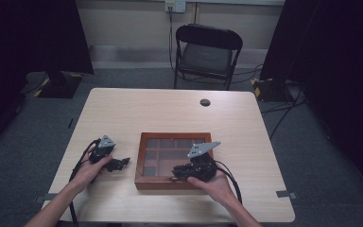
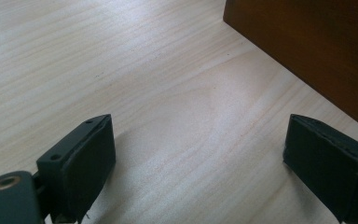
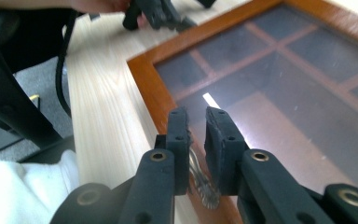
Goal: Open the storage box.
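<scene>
1. Nearest the high camera, the person's forearms enter from the bottom edge, one hand on each gripper.
2. The left gripper (image 1: 115,163) rests low on the bench (image 1: 170,109) just beside the wooden box (image 1: 143,161), fingers (image 2: 86,161) spread wide and empty, probably waiting.
3. The right gripper (image 3: 196,140) sits at the box's near rim, fingers narrowed around a small metal clasp (image 3: 200,179), likely to lift the glass lid (image 3: 279,79).

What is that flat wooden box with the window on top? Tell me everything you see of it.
The shallow reddish-brown wooden box lies flat on the pale wooden table, lid shut. A tinted glass pane shows wooden dividers forming compartments inside. The right claw sits at its near edge, nearly closed around a small metal clasp.
</scene>
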`<state>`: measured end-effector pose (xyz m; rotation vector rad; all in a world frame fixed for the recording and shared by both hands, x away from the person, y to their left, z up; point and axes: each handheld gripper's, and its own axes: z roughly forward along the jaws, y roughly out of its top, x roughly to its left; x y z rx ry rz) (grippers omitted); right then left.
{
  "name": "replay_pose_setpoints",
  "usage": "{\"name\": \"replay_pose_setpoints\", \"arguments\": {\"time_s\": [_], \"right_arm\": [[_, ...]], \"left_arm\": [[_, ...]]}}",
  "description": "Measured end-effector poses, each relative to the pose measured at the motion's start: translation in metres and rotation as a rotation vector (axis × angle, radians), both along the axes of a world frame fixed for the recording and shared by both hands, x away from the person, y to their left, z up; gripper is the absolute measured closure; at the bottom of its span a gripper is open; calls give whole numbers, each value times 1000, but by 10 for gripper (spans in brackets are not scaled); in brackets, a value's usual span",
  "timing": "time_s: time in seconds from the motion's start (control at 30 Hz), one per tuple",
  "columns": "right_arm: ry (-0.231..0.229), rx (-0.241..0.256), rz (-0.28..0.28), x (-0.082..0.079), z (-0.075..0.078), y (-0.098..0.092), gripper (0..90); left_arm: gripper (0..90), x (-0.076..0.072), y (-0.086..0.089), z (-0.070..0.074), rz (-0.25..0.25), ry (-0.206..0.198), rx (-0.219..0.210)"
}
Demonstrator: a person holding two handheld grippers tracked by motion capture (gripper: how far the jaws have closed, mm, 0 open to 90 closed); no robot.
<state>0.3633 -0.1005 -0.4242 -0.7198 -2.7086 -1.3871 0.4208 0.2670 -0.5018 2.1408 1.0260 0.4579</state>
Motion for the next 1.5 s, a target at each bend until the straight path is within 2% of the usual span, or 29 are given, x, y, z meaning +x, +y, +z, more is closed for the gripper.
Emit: {"name": "replay_pose_setpoints", "arguments": {"time_s": [0.1,0.57,0.83,1.0,1.17,1.5], "right_arm": [[15,-31,20,-1,-10,4,808],[6,-17,29,-3,-17,4,802],[-1,-47,44,-2,-14,7,810],[9,-61,49,-1,-12,8,811],[8,-56,46,-1,-11,7,811],[6,-20,48,1,2,5,812]], "left_arm": [[85,0,0,0,0,0,0],[84,0,0,0,-1,0,0],[84,0,0,0,-3,1,0],[84,0,0,0,-3,1,0],[84,0,0,0,-4,1,0],[83,0,0,0,-4,3,-1]]}}
